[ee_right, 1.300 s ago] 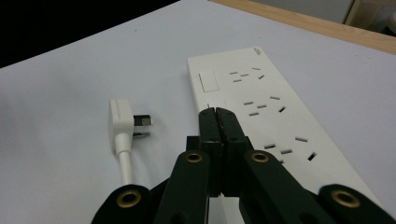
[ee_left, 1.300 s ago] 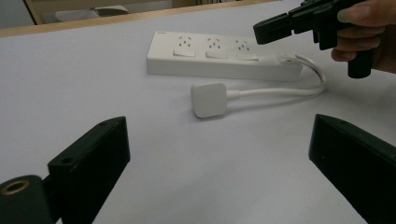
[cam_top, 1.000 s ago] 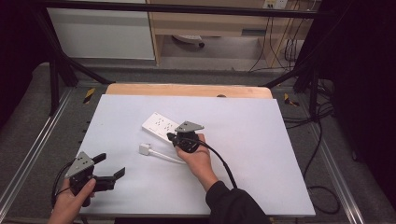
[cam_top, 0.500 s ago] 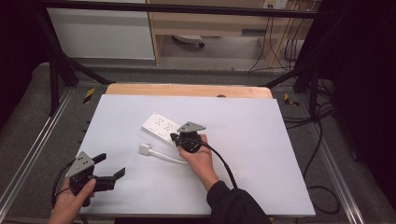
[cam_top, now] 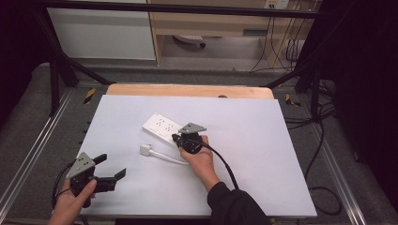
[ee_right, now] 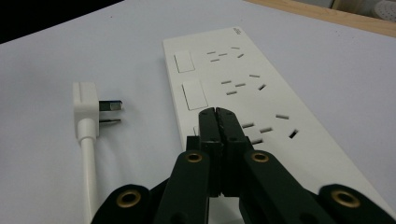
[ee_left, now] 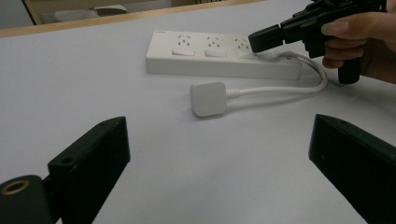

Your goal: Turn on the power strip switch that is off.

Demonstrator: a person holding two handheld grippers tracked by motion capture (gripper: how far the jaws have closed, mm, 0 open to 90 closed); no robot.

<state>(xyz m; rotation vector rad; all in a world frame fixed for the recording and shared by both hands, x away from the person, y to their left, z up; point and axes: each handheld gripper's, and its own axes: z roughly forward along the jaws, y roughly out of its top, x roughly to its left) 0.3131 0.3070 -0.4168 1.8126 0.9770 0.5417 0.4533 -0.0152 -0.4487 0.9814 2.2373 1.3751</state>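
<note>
— Right under my right gripper [cam_top: 180,139] lay the white power strip [cam_top: 161,126]. My jaws were pressed together with nothing between them, and their tips sat on the near end of the strip, by its nearest switch [ee_right: 198,129].

— And your other hand?

— Down at the near left corner of the table [cam_top: 263,154], I held my left gripper [cam_top: 110,169] with its jaws wide apart. Nothing was between them. It was well away from the strip and pointed toward it.

— Where was the plug?

— The white plug [cam_top: 144,149] lay flat on the table, just beside the strip, on the side nearer to me. Its metal pins [ee_right: 111,112] pointed at the strip but did not touch it. Its white cord [cam_top: 166,158] ran back along the table and went under my right hand [cam_top: 201,159].

— Did anything move since a moment before?

— Not that I could see. Both hands stayed where they were, my right jaws stayed together, and the strip and plug lay in the same spots.

— Was anything in the way?

— No. Only a black cable [cam_top: 224,164] trailed from my right gripper toward me. A wooden board [cam_top: 141,90] stuck out past the far edge.
</note>
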